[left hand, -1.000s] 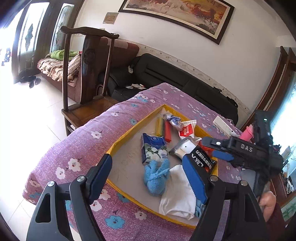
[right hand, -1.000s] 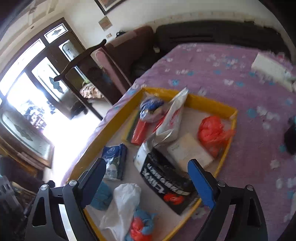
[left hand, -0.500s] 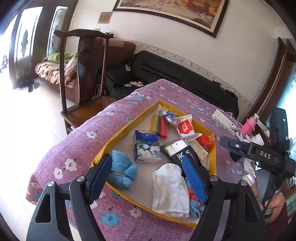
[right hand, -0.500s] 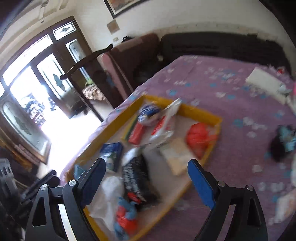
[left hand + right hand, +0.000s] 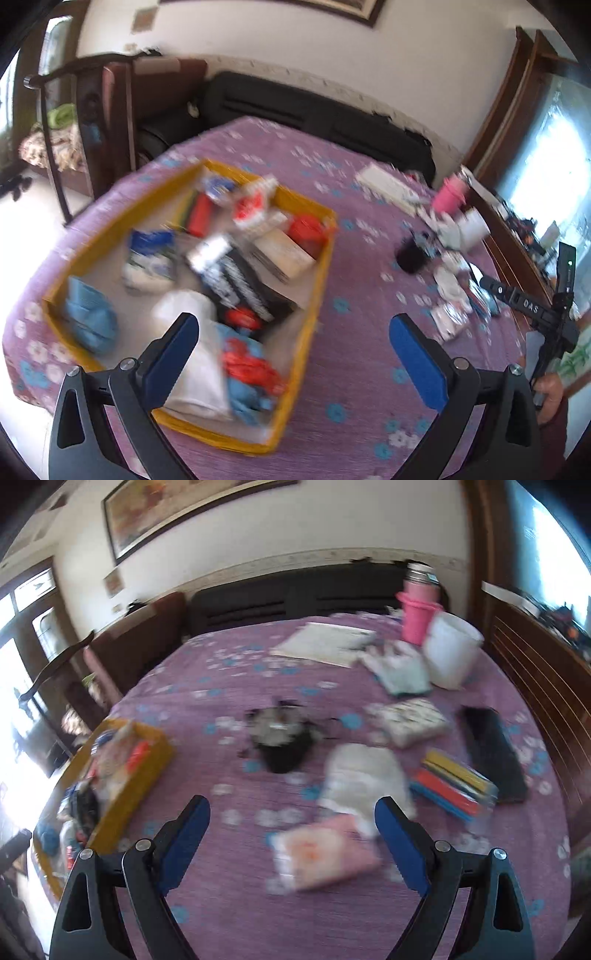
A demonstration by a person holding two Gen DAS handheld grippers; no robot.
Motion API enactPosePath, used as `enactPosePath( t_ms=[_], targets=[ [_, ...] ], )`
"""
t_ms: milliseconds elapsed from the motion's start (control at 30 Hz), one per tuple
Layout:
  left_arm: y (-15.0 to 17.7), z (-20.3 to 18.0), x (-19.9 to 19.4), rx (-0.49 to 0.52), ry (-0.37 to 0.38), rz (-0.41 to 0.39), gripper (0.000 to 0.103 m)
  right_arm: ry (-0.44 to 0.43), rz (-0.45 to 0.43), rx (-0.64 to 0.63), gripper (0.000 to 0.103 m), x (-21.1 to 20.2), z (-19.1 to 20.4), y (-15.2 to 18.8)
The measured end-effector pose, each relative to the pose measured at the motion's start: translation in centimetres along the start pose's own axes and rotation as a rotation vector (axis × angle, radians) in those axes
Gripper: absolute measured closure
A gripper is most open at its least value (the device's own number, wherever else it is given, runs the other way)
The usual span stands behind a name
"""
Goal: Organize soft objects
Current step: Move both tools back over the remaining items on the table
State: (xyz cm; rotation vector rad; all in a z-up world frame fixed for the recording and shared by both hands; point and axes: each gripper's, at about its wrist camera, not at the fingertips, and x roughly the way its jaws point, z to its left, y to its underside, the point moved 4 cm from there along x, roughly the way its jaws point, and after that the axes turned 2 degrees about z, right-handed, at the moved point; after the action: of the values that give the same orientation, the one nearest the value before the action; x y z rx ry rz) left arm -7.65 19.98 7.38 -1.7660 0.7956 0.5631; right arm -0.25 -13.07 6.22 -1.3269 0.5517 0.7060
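Purple floral cloth (image 5: pixel 229 915) covers the desk that carries everything, and both views are smeared by motion. Largest on it is the yellow-rimmed shallow tray (image 5: pixel 320 280), lying ahead of and to the left of the left gripper (image 5: pixel 293 345), whose jaws are spread wide and hold nothing. Inside the tray sit soft items already gathered: a white folded cloth (image 5: pixel 192 354) just beyond the left jaw, a light blue knitted bundle (image 5: pixel 90 321) far to the left, and a blue-and-red crumpled piece (image 5: pixel 251 373) near the tray's close edge, among packets too blurred to name.

The right gripper (image 5: pixel 291 825) hovers over the loose pile outside the tray, jaws likewise spread and empty. Straight ahead between them lies a white crumpled cloth (image 5: pixel 364 775), with a pink soft pack (image 5: pixel 325 853) closer in and a black fuzzy lump (image 5: pixel 282 744) further ahead.

This looks like the reach for the next soft piece. The next move probably calls for lowering the right jaws around one item, pinching, then carrying it left to the tray.
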Motion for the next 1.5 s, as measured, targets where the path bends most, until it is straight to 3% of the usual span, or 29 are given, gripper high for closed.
enactPosePath(
  t_ms=[100, 300, 533, 667, 800, 933, 1033, 1167, 1333, 1433, 1500],
  targets=[
    [0.8, -3.3, 2.3, 0.031, 0.048, 0.081, 0.0, 0.045, -0.006, 0.08, 0.01, -0.6, -5.1, 0.4],
    [2.6, -9.1, 6.2, 0.147, 0.061, 0.192, 0.0, 0.09, -0.002, 0.235, 0.01, -0.2, -12.9, 1.8],
    [5.1, -12.7, 11.6, 0.251, 0.047, 0.295, 0.0, 0.112, 0.004, 0.346, 0.01, -0.4, -17.6, 3.4],
    [6.0, -13.3, 13.5, 0.288, 0.006, 0.298, 0.0, 0.109, 0.021, 0.384, 0.01, 0.1, -19.4, 3.7],
    [6.5, -13.6, 13.8, 0.33, -0.016, 0.279, 0.0, 0.054, 0.031, 0.386, 0.01, 1.0, -18.6, 3.1],
    [7.3, -14.0, 14.0, 0.409, -0.068, 0.272, 0.0, -0.057, 0.066, 0.359, 0.01, 3.0, -15.3, 2.0],
    [7.4, -14.1, 14.0, 0.42, -0.092, 0.273, 0.0, -0.089, 0.08, 0.321, 0.01, 4.8, -12.5, 0.7],
    [7.5, -14.1, 14.1, 0.425, -0.098, 0.272, 0.0, -0.062, 0.13, 0.201, 0.01, 7.7, -8.8, -1.1],
    [7.8, -14.2, 13.7, 0.454, -0.066, 0.292, 0.0, 0.122, 0.183, 0.038, 0.01, 10.7, -5.9, -1.8],
    [7.6, -14.9, 13.1, 0.46, 0.005, 0.305, 0.0, 0.134, 0.203, 0.01, 0.026, 11.2, -5.8, -0.9],
    [7.2, -15.7, 12.9, 0.486, 0.014, 0.287, 0.0, 0.12, 0.179, 0.001, 0.058, 10.4, -5.9, -0.5]
  ],
)
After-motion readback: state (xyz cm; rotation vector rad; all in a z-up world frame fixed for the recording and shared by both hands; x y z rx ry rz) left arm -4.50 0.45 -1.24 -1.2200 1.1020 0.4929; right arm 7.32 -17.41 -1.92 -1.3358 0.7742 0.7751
